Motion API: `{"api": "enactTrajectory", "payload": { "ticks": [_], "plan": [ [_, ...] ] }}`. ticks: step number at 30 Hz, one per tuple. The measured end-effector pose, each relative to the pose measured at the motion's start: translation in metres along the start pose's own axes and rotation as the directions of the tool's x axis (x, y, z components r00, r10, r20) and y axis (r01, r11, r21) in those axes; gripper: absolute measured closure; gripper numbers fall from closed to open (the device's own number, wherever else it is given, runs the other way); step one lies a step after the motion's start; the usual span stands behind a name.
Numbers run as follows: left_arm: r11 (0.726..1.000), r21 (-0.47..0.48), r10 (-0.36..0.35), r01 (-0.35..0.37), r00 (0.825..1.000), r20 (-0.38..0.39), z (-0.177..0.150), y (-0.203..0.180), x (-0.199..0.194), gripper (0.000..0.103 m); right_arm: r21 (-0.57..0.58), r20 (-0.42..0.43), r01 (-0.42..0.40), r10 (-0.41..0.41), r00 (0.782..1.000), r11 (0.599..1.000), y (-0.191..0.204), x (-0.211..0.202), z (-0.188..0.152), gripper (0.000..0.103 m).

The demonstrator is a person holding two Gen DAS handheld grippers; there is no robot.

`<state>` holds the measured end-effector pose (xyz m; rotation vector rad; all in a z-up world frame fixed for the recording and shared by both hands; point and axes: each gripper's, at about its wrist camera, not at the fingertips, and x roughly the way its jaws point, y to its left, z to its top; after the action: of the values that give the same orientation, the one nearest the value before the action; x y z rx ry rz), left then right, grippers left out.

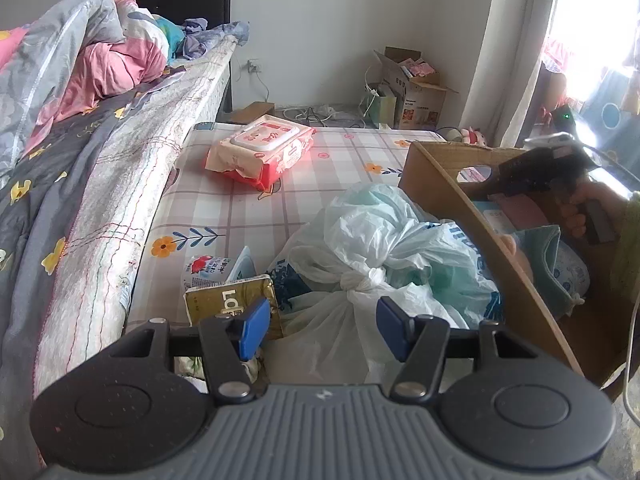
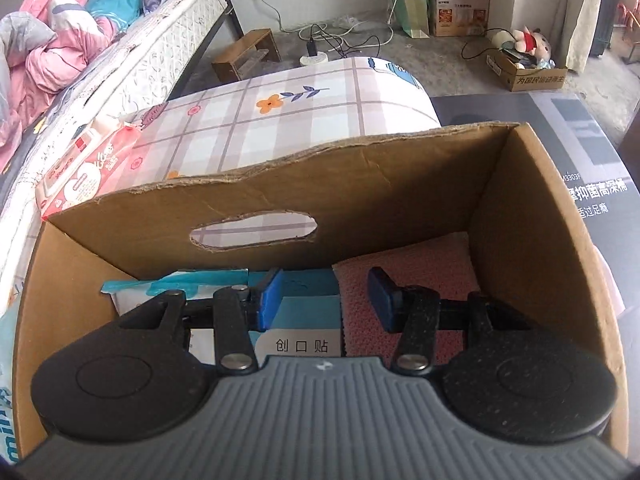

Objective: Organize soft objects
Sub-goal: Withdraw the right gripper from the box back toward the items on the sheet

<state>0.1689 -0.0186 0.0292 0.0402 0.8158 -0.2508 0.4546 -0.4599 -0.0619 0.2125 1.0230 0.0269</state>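
Observation:
My left gripper (image 1: 324, 328) stands open just above a knotted white plastic bag (image 1: 360, 280) on the checked flower-print sheet (image 1: 224, 204); its pads do not press on the bag. A gold packet (image 1: 230, 304) lies by its left finger. A pink wet-wipes pack (image 1: 260, 152) lies farther back. My right gripper (image 2: 326, 296) is open and empty inside the brown cardboard box (image 2: 360, 168), over a teal plaster box (image 2: 304, 320) and a pink textured cloth (image 2: 404, 280). In the left wrist view the right gripper (image 1: 552, 172), held by a hand (image 1: 588, 208), hangs over that box (image 1: 452, 196).
A bed with pink and grey quilts (image 1: 80, 80) rises on the left. A small carton (image 1: 204, 268) lies beside the gold packet. On the floor behind are cardboard boxes (image 2: 460, 0), a power strip with cables (image 2: 316, 56) and a plush toy (image 2: 528, 40). A dark printed box (image 2: 580, 128) flanks the cardboard box.

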Motion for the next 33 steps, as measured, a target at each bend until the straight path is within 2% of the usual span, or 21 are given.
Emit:
{"api": "enactTrajectory", "payload": {
  "ticks": [4, 6, 8, 11, 15, 18, 22, 28, 33],
  "plan": [
    [1.0, -0.006, -0.001, 0.001, 1.0, -0.005, 0.0, 0.002, 0.002, 0.043, -0.028, 0.06, -0.015, 0.017, 0.998, 0.999, 0.007, -0.008, 0.003, 0.056],
    [1.0, -0.007, -0.001, 0.001, 1.0, -0.005, 0.0, 0.002, 0.002, 0.043, -0.03, 0.046, -0.001, 0.003, 0.999, 1.0, 0.007, -0.004, 0.004, 0.056],
    [1.0, -0.006, -0.002, 0.002, 1.0, -0.004, 0.0, 0.002, 0.002, 0.042, -0.005, -0.008, 0.025, -0.025, 1.0, 1.0, 0.001, 0.008, 0.001, 0.057],
    [1.0, -0.005, 0.004, -0.004, 1.0, 0.0, 0.0, 0.003, 0.001, 0.039, 0.028, 0.01, 0.008, -0.008, 1.0, 1.0, -0.002, 0.004, -0.003, 0.056],
    [1.0, -0.012, 0.009, -0.008, 1.0, 0.013, -0.004, 0.007, -0.005, 0.035, 0.073, 0.071, -0.059, 0.054, 0.996, 0.996, 0.001, -0.034, -0.007, 0.056],
    [1.0, -0.01, 0.015, -0.015, 1.0, 0.027, -0.01, 0.01, -0.012, 0.031, 0.084, 0.126, -0.124, 0.113, 0.986, 0.989, 0.01, -0.077, -0.016, 0.052],
    [1.0, -0.015, 0.023, -0.023, 0.999, 0.025, -0.021, 0.018, -0.022, 0.03, 0.063, 0.17, -0.196, 0.183, 0.968, 0.979, 0.029, -0.13, -0.037, 0.048],
    [0.997, -0.011, 0.078, -0.078, 0.997, 0.021, -0.043, 0.029, -0.033, 0.03, 0.026, 0.138, -0.268, 0.262, 0.955, 0.963, 0.072, -0.174, -0.072, 0.047],
    [0.995, -0.023, 0.102, -0.102, 0.994, 0.024, -0.061, 0.041, -0.046, 0.03, -0.043, 0.094, -0.327, 0.33, 0.939, 0.944, 0.126, -0.189, -0.086, 0.047]
  ]
}}
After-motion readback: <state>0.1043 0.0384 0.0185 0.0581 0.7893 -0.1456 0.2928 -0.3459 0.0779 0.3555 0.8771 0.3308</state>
